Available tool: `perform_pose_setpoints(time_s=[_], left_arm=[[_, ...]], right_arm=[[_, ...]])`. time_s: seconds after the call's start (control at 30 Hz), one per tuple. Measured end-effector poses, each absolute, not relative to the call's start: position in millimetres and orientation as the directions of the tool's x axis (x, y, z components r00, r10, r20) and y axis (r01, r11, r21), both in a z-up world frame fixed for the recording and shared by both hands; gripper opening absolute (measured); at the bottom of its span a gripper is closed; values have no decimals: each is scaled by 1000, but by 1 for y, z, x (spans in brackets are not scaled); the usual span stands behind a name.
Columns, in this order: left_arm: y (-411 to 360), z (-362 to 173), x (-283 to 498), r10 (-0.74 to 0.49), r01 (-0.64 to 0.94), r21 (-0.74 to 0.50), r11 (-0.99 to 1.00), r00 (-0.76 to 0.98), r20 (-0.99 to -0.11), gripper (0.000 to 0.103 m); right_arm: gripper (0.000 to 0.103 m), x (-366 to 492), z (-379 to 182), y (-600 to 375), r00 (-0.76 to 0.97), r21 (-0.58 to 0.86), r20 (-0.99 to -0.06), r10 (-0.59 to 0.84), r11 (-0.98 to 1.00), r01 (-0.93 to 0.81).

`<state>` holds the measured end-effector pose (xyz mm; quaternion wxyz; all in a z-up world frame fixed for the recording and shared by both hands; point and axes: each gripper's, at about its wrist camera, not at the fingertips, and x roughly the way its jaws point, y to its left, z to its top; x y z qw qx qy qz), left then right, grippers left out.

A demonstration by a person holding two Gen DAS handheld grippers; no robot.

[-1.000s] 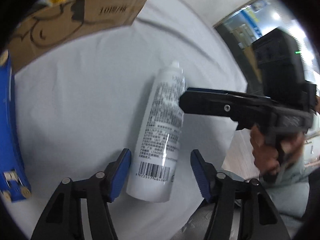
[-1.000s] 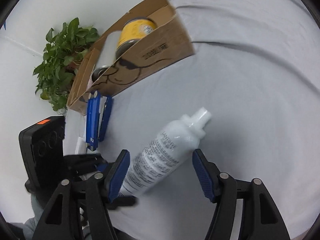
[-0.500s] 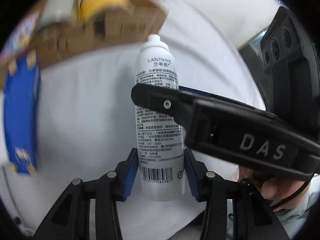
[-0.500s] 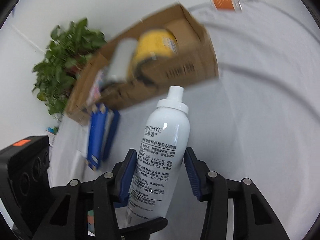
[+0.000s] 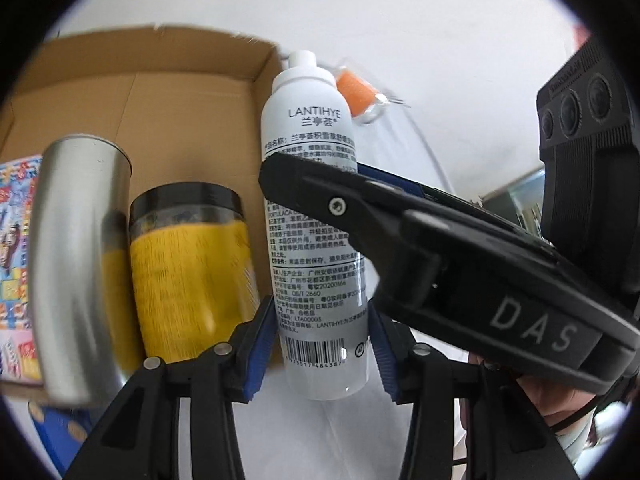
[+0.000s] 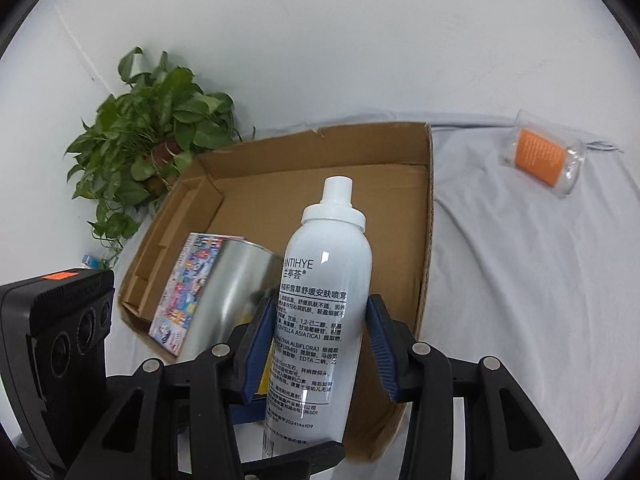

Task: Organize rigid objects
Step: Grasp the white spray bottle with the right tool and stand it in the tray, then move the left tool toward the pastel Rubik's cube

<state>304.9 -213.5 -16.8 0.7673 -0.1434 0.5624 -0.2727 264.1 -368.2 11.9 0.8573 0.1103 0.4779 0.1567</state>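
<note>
- A white cloth covers the desk [image 6: 540, 280]; a leafy potted plant [image 6: 152, 136] stands at the far left against a white wall.
- An open cardboard box [image 6: 424, 240] sits on the cloth, its right half bare.
- Inside it, along the left: a colourful printed box [image 6: 188, 284], a silver metal can [image 5: 76, 264], and a yellow jar with a black lid [image 5: 188, 272], side by side.
- A white spray bottle [image 6: 324, 312] is carried upright over the box's near right wall, off the desk.
- The left gripper [image 5: 322, 344] clamps the bottle's base; the right gripper [image 6: 320, 352] clamps its middle.
- A small orange packet [image 6: 540, 158] in clear wrap lies on the cloth, well right of the box.
- Judged step: carrying the bottle to the box. The next move calls for lowering it into the bare space beside the jar, then parting both grippers.
</note>
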Motion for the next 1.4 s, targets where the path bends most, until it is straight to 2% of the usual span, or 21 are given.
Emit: perform_pose_setpoints(time_s=[0.23,0.37,0.43,0.5,0.6,0.63,0.67,0.7,0.77,0.87,0.97,1.0,1.07,1.17,1.27,1.33,1.37,1.4], left_arm=[[-222,-33,334,-580,216,-544,811,169,-797,46],[-229,-36,324,-590,221,-556,802,140,-795,48],[-227,-32,314,-580,248,-537,806,153,-800,48],[-211,-19,290,-556,289,-492,821,211,-804,49],[-173,20,252,-517,356,-398,845,361,-776,49],[-149,35,235,-498,368,-359,858,425,-756,52],[-129,52,219,-468,364,-315,877,489,-736,61],[-112,64,204,-444,357,-285,890,530,-723,72],[-76,91,171,-385,332,-214,919,632,-672,83],[-21,117,106,-246,263,-53,963,786,-568,84],[-8,117,78,-131,196,66,978,833,-537,84],[-1,109,62,-100,166,78,983,840,-533,84],[16,95,41,-73,131,69,989,834,-547,84],[29,65,32,-79,95,-3,995,806,-587,84],[31,44,19,-83,86,-24,996,800,-594,84],[37,38,7,-78,73,-32,997,816,-572,80],[34,38,4,-78,72,-34,997,822,-565,60],[35,38,1,-77,65,-41,997,830,-552,24]], right_arm=[[44,303,-19,-379,463,374,-788,406,913,-164],[49,300,-33,-384,453,393,-788,417,907,-150],[55,292,-36,-390,479,389,-783,397,913,-121],[76,280,-32,-399,506,423,-762,404,902,-82],[87,248,-10,-403,577,391,-726,374,915,-101],[89,231,0,-400,615,335,-719,324,937,-102],[94,217,7,-397,643,292,-710,287,951,-101],[95,196,13,-390,678,225,-699,229,970,-95],[95,158,18,-379,724,135,-676,135,989,-58],[103,102,16,-353,777,14,-630,-7,1000,21],[103,49,-2,-302,805,-118,-586,-94,993,30],[103,35,-13,-287,801,-143,-586,-127,988,52],[103,16,-24,-272,788,-92,-606,-110,993,69],[103,-10,-30,-252,785,-42,-612,-92,996,84],[103,-38,-30,-230,797,-39,-598,-82,997,73],[100,-52,-29,-221,802,-43,-592,-74,997,60],[90,-59,-29,-215,802,-46,-593,-70,998,54],[68,-64,-28,-211,801,-47,-594,-68,998,49]])
